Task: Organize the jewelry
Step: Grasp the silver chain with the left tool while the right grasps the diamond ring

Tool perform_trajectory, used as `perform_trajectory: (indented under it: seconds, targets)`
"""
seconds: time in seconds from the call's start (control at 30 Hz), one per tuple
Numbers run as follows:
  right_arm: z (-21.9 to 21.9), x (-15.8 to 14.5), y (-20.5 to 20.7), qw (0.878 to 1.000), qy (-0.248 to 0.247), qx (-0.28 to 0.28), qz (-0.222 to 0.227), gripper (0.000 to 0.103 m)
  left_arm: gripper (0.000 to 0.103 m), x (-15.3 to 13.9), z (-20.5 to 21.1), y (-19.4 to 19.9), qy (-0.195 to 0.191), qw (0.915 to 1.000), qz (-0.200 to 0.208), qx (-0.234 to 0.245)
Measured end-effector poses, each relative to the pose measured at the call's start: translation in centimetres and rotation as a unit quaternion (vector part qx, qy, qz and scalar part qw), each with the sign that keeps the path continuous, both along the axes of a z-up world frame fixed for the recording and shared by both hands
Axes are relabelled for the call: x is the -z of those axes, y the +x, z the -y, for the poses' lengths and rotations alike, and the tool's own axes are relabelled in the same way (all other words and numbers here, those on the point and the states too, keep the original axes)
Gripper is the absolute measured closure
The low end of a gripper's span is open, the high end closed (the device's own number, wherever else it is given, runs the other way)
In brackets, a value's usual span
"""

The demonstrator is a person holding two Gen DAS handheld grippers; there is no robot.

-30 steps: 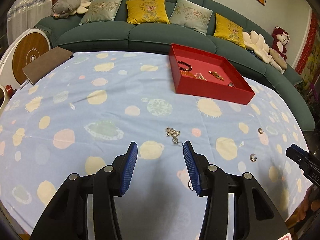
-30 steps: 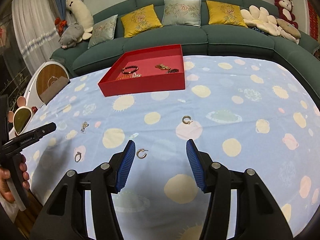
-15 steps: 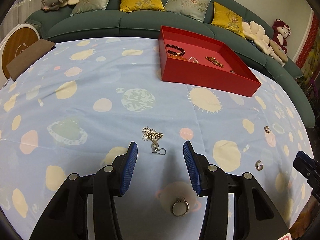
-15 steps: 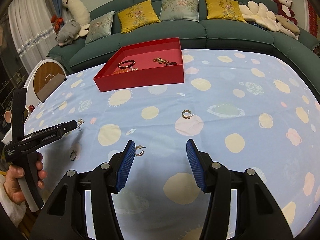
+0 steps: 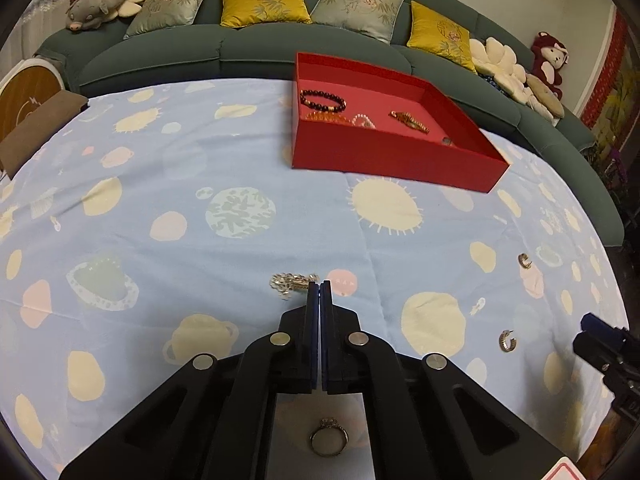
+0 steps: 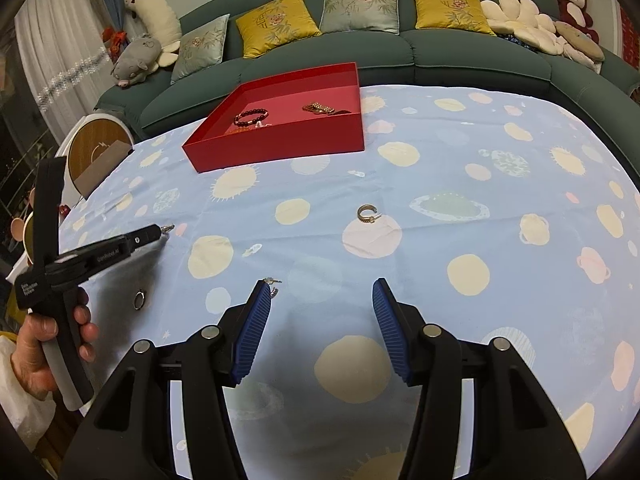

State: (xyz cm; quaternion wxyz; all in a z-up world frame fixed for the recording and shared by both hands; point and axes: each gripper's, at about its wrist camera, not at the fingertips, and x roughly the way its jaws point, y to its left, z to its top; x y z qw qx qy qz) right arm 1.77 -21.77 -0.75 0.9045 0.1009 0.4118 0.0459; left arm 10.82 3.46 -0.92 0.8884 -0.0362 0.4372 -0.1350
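My left gripper (image 5: pixel 319 286) has its two fingers pressed together at the centre of its view, pinching one end of the silver flower earring (image 5: pixel 290 282), whose chain trails out to the left on the tablecloth (image 5: pixel 240 160); I cannot tell whether it has left the cloth yet. Low in that frame, between the gripper's arms, a ring (image 5: pixel 329 437) lies on the cloth. To the right sit two hoop earrings, one near the lower right edge (image 5: pixel 507 341) and one higher up (image 5: pixel 524 261). My right gripper (image 6: pixel 322 308) is wide open and holds nothing; the nearer hoop peeks out just beside its left fingertip, and the other hoop (image 6: pixel 367 214) lies at the middle of that view. The red tray (image 5: pixel 400 160), upper centre right, already holds a dark bead bracelet (image 5: pixel 322 100), an orange and pearl strand (image 5: pixel 340 119) and a gold chain (image 5: pixel 410 121). By my reckoning about half is done: this earring, the ring and both hoops are not yet in the tray.
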Motion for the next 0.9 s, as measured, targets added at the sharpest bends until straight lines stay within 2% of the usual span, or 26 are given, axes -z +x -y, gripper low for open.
perform_trajectory:
  seconds: [0.2, 0.37, 0.7, 0.9]
  targets:
    - [-1.4, -0.3, 0.3, 1.000, 0.007, -0.024, 0.007, 0.052, 0.103, -4.5, -3.8, -1.2, -0.047, 0.9982, 0.028, -0.023]
    - [-6.0, -0.2, 0.5, 0.996, -0.006, -0.089, 0.011, 0.052, 0.103, -6.5, -6.4, -2.5, -0.060, 0.9965, 0.044, -0.039]
    - [-14.1, 0.6, 1.4, 0.983, -0.026, -0.179, 0.006, 0.052, 0.103, -6.9, -9.2, -3.8, -0.061, 0.9959, 0.043, -0.051]
    - [-18.1, 1.8, 1.9, 0.976, -0.053, -0.212, -0.001, 0.058, 0.103, -6.6, -10.2, -4.4, -0.052, 0.9962, 0.045, -0.054]
